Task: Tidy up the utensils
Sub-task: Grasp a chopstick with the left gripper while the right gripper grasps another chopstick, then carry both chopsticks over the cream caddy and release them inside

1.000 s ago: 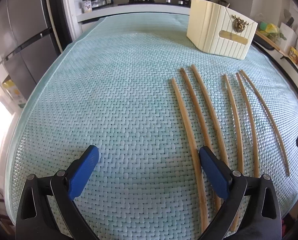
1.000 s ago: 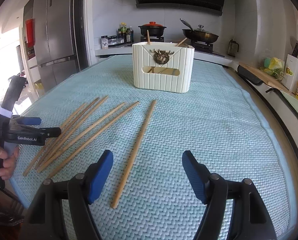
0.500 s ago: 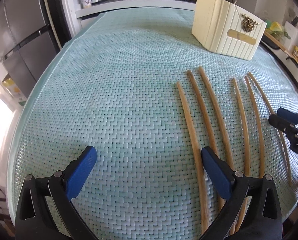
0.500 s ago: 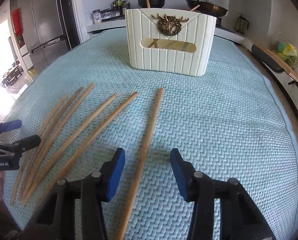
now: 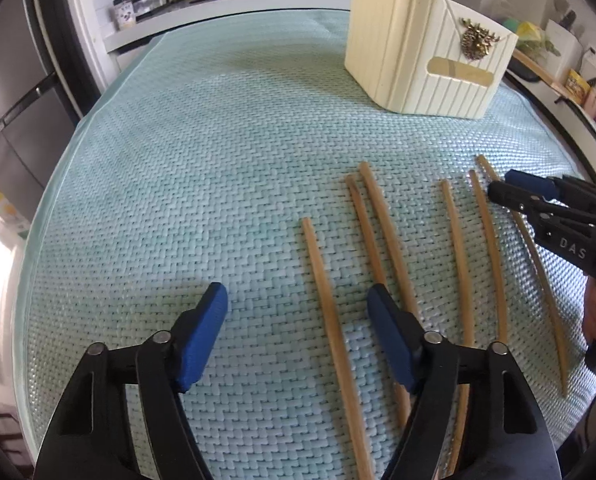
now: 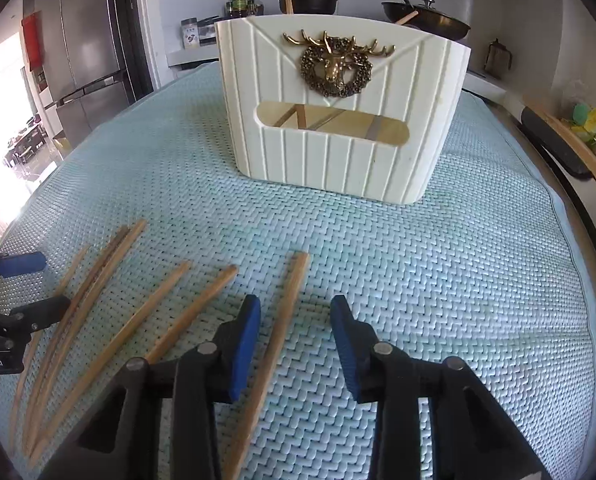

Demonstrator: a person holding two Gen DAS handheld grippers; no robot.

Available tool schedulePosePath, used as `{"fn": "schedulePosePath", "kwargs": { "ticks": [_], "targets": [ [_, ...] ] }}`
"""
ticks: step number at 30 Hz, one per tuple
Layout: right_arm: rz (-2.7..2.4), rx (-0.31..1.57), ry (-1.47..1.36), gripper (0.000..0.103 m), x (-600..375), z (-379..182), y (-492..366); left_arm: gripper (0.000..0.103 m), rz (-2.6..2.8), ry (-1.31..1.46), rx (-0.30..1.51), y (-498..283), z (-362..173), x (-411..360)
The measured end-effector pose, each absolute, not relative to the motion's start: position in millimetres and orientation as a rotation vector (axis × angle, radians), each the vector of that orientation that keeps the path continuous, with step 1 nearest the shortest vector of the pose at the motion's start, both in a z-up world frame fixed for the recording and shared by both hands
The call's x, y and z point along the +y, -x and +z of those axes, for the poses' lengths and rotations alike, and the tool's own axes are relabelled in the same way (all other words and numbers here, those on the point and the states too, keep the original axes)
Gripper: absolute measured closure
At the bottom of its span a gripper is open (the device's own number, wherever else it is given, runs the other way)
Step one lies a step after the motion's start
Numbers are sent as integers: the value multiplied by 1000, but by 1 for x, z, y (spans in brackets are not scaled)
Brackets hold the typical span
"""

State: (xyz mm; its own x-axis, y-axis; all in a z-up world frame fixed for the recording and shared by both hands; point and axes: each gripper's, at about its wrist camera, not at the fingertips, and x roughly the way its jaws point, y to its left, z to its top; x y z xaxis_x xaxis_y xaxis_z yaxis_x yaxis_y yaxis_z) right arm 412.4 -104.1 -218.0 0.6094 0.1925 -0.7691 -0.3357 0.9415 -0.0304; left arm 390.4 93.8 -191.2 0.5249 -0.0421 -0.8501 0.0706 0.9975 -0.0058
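A wide surface [image 6: 478,280] covered in pale green woven matting carries a cream ribbed utensil holder [image 6: 338,152] with a brass stag emblem, standing upright at the far side with a few sticks already inside. Six wooden chopsticks lie flat on the matting nearer the cameras, well apart from the holder, their long axes all running roughly toward it. The right gripper [image 6: 294,340] is the nearer one to the rightmost chopstick [image 6: 282,320], which lies between its blue fingers [image 6: 244,344] along the gripper's own pointing line; the fingers straddle it without pressing, so they are open. The left gripper [image 5: 298,332] likewise straddles the leftmost chopstick [image 5: 330,320] with its fingers parted and not touching. Compared with a second ago, both grippers have advanced over the row, the holder looms larger in the right view, and both sets of jaws have just been closing, each around its chopstick, though neither yet grips.
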Motion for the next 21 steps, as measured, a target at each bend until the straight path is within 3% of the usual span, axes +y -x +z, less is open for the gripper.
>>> {"fn": "schedulePosePath", "kwargs": {
  "ticks": [3,9,11,12,21],
  "targets": [
    [333,879,172,87,-101,-217,-418,46,-100,-45,1022,-392,-190,87],
    [348,909,126,96,-99,-215,-435,66,-139,-21,1017,-405,-189,88],
    [354,920,105,96,-101,-214,-440,80,-144,-5,1009,-413,-189,94],
    [358,924,94,96,-103,-213,-442,94,-156,14,1007,-415,-190,97],
    [409,863,-33,96,-131,-182,-430,100,-171,108,958,-416,-180,109]
  ]
}}
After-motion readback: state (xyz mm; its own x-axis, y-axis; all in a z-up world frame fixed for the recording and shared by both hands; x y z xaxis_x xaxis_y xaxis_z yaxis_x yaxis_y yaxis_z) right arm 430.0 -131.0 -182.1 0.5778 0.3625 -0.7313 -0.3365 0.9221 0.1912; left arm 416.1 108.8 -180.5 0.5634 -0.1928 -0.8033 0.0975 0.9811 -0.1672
